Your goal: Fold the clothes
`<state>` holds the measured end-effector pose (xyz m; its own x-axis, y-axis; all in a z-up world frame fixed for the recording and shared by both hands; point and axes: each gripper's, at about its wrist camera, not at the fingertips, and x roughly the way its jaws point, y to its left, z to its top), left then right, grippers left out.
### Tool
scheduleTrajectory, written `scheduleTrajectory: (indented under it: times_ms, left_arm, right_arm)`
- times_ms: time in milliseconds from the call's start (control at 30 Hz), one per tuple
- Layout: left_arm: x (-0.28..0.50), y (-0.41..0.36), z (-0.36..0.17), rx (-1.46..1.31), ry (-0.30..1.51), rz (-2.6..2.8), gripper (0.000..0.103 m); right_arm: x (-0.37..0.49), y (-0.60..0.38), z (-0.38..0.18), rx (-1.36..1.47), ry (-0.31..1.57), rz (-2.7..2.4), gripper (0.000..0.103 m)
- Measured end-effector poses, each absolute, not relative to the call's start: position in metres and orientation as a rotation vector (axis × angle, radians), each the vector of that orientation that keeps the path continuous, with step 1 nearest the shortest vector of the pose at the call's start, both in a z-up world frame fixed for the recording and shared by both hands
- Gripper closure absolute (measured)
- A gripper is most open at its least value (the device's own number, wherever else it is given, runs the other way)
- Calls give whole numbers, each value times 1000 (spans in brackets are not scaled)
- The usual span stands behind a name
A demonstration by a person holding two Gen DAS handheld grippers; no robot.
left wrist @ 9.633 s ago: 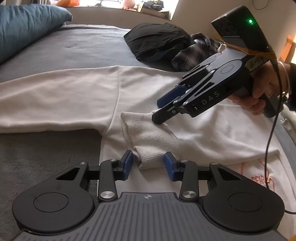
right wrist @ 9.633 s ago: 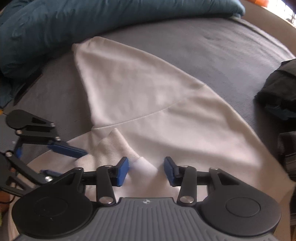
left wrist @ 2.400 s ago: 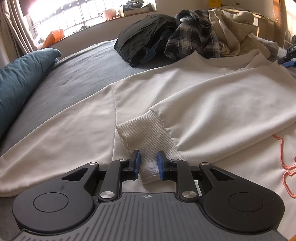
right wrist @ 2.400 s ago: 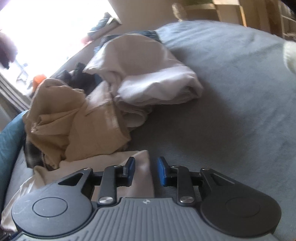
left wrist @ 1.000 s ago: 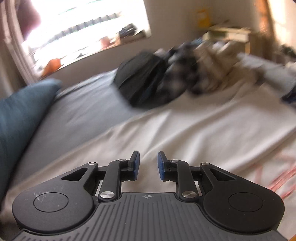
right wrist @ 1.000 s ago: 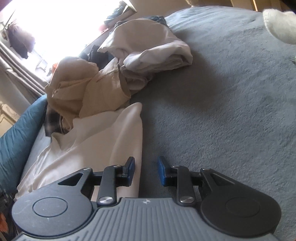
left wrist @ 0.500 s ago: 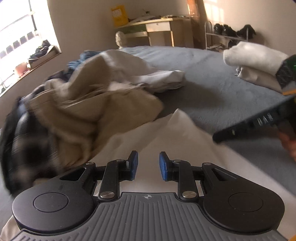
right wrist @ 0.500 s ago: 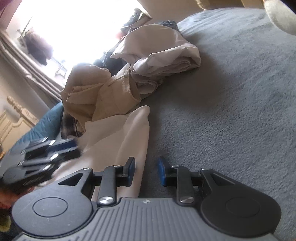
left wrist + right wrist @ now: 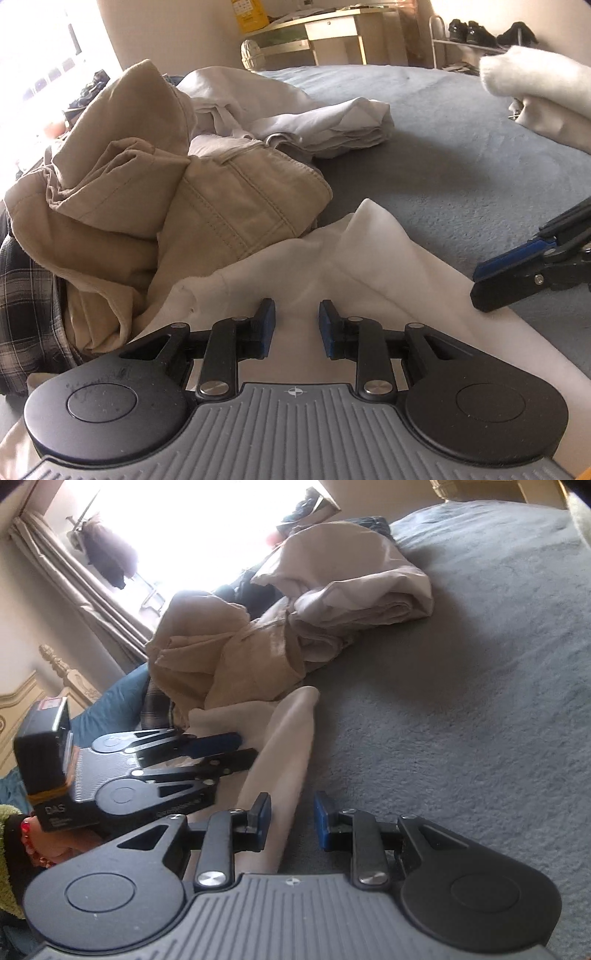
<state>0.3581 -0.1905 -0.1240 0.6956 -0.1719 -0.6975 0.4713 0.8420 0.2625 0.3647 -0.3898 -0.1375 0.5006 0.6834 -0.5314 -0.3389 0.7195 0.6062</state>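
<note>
White cotton sweatshirt (image 9: pixel 369 258) is lying on the grey bed (image 9: pixel 461 155), sleeves now folded in. Left gripper (image 9: pixel 294 325) has swung over to its far edge beside the right gripper (image 9: pixel 291 819). Both jaws are standing slightly parted, gripping nothing, suggesting the next fold.

Both wrist views look low and close over the white garment (image 9: pixel 373 266), sharing the tan clothes heap (image 9: pixel 236 664).

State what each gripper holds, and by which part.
Cannot tell. White sweatshirt fabric sits in the gaps of left gripper and right gripper, but no pinch shows.
</note>
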Motion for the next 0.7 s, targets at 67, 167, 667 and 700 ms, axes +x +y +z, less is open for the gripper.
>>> scheduleTrajectory:
  times_ms: [67,167,667,700]
  left_arm:
    - [356,-191,-124,453,709,-365,77]
    - [355,-191,-126,449,696,-353,76]
    - [346,-196,-127,510,645,-340,76]
    - [346,-196,-127,507,646,-339,76]
  right_arm:
    - [368,-383,-139,439,854,631,86]
    - [365,-374,-137,396,843,588,101]
    - [354,-396,-140,574,812,500,99]
    - [358,-398,-141,603,811,501,99]
